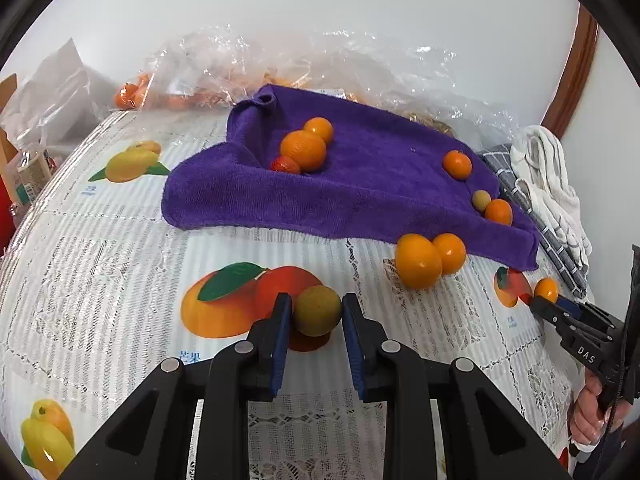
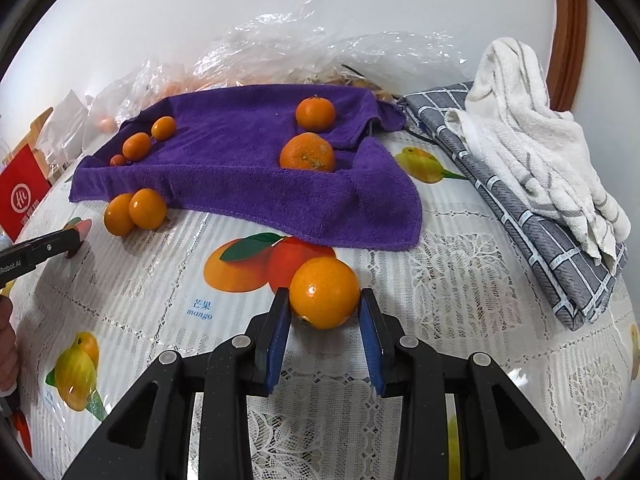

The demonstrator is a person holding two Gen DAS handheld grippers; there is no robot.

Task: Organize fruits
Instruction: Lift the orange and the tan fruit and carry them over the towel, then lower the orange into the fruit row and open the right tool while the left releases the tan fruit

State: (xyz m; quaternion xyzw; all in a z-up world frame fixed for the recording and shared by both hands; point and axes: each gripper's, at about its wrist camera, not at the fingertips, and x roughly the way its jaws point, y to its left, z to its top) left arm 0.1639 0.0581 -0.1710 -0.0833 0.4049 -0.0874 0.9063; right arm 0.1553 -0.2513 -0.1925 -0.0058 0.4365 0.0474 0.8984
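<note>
Left tool (image 1: pixel 316 316): its blue pads sit either side of a green-brown fruit (image 1: pixel 317 310), touching or almost touching it. I read this as pinching the fruit, but contact is not certain. The fruit rests low over a printed mango on the surface (image 1: pixel 120 264).

Left step, done well: squeeze only until the round fruit stops rolling, keep it centred on the pads, then lift straight up before travelling.

Pair of oranges (image 1: pixel 430 260): just beside the towel's near hem, touching each other, on the bare surface. They lie between the two tools, so a low sweep from either side could knock them.

Towel (image 1: pixel 360 184): purple, rumpled, with raised folds at its left and near edges. Three fruits huddle in the left fold, others sit near its right edge. Probably the gathering place. Carry fruit over the hem, not through it.

Right tool (image 2: pixel 325 310): spread around an orange (image 2: pixel 325 292) on the surface, a sliver of gap on each side, so not yet gripping, as far as I can tell.

Right step, done well: close evenly so neither pad shoves the orange forward.

Open room: bare surface in front of both tools, and the towel's middle is free.

Right edge: a grey checked cloth (image 2: pixel 532 216) with a white towel (image 2: pixel 532 136) on it crowds that side, and crinkled plastic (image 2: pixel 304 48) lines the back.
</note>
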